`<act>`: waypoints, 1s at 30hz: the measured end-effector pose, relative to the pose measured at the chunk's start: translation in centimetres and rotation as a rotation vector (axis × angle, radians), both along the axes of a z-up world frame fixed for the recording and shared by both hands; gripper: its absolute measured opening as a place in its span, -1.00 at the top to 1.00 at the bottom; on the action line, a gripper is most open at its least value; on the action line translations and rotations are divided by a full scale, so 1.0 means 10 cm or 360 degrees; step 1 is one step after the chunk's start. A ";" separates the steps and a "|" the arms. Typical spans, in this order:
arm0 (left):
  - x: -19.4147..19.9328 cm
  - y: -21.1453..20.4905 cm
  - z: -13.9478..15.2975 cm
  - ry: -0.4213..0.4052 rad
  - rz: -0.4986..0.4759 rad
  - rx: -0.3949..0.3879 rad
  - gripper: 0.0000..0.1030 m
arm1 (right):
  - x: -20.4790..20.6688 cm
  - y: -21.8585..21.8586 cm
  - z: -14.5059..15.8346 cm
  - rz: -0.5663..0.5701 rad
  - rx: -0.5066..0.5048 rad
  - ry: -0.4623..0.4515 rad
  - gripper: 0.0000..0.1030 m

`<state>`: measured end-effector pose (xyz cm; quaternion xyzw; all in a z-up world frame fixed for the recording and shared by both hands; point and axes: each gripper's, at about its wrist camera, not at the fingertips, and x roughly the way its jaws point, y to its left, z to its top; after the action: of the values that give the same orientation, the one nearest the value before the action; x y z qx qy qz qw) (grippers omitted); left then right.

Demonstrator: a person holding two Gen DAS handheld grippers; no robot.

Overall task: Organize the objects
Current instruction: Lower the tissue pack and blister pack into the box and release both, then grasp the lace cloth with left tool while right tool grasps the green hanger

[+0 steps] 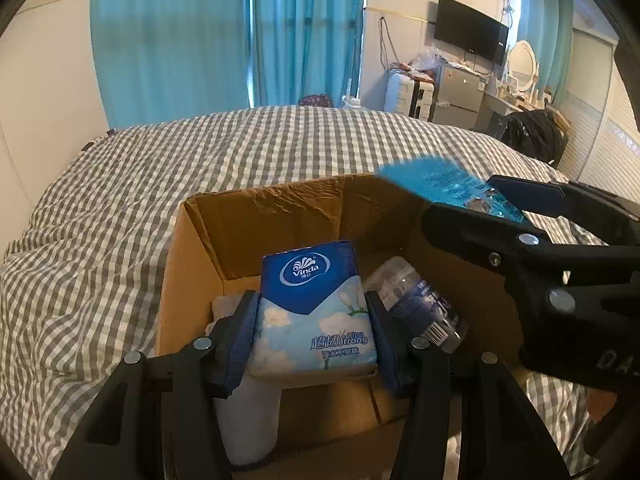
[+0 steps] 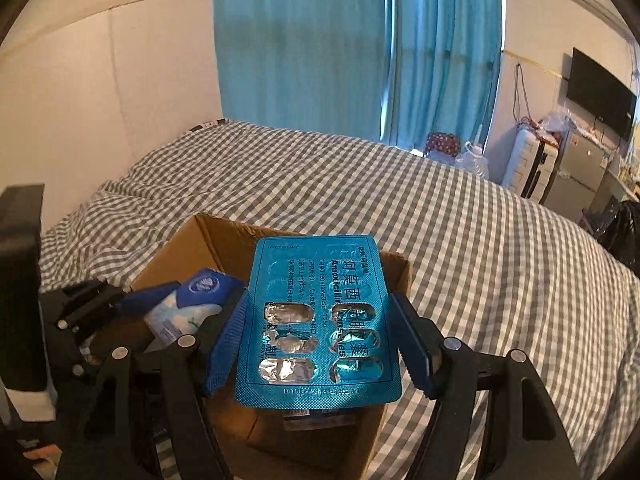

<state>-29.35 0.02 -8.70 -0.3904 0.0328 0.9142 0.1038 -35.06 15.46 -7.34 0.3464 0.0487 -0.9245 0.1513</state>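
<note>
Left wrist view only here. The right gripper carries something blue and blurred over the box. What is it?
Observer: A teal blister pack labelled Amoxicillin, clamped by its side edges in the right gripper.
Operator: Used or full?
Observer: The foil over the near pockets is torn. I cannot tell whether capsules remain.
Operator: Is it in the box yet?
Observer: No. It hovers flat above the rim of the cardboard box, not down inside.
</note>
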 end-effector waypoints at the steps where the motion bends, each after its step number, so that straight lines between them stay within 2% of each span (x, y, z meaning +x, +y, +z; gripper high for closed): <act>1: 0.02 0.01 0.02 0.0001 0.0005 -0.0002 -0.08 | 0.01 0.01 0.01 0.0009 -0.0008 -0.0009 -0.36; 3: 0.08 0.02 0.08 -0.0006 0.0006 -0.0002 -0.17 | 0.03 0.00 0.04 0.0042 -0.0001 -0.0035 -0.39; 5: 0.16 -0.01 0.18 0.0016 0.0022 -0.0011 -0.54 | 0.08 -0.01 0.09 0.0036 0.0005 -0.0034 -0.55; 6: 0.21 -0.02 0.23 0.0038 0.0041 -0.0017 -0.59 | 0.12 0.02 0.13 0.0010 0.0007 -0.0017 -0.61; 10: 0.42 -0.06 0.51 0.0092 0.0066 0.0017 -0.61 | 0.29 0.20 0.38 -0.0035 -0.0040 0.0009 -0.63; 13: 0.64 -0.07 0.73 0.0161 0.0086 0.0027 -0.77 | 0.52 0.35 0.65 -0.0073 -0.0020 0.0075 -0.63; 17: 0.99 -0.04 0.99 0.0248 0.0091 0.0035 -0.78 | 0.88 0.52 0.95 -0.0106 0.0018 0.0158 -0.63; 21: 1.30 0.00 1.11 0.0294 0.0091 0.0033 -0.79 | 1.27 0.70 1.17 -0.0131 0.0013 0.0223 -0.63; 25: 1.57 0.04 1.09 0.0294 0.0097 0.0016 -0.80 | 1.70 0.77 1.30 -0.0145 0.0046 0.0297 -0.63; 30: 1.82 0.00 0.90 0.0261 0.0127 -0.0020 -0.80 | 2.06 0.77 1.29 -0.0137 0.0071 0.0320 -0.63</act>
<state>-11.18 0.02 0.29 -0.3158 0.0313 0.9463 0.0618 -14.46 23.17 5.59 0.2569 0.0693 -0.9589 0.0982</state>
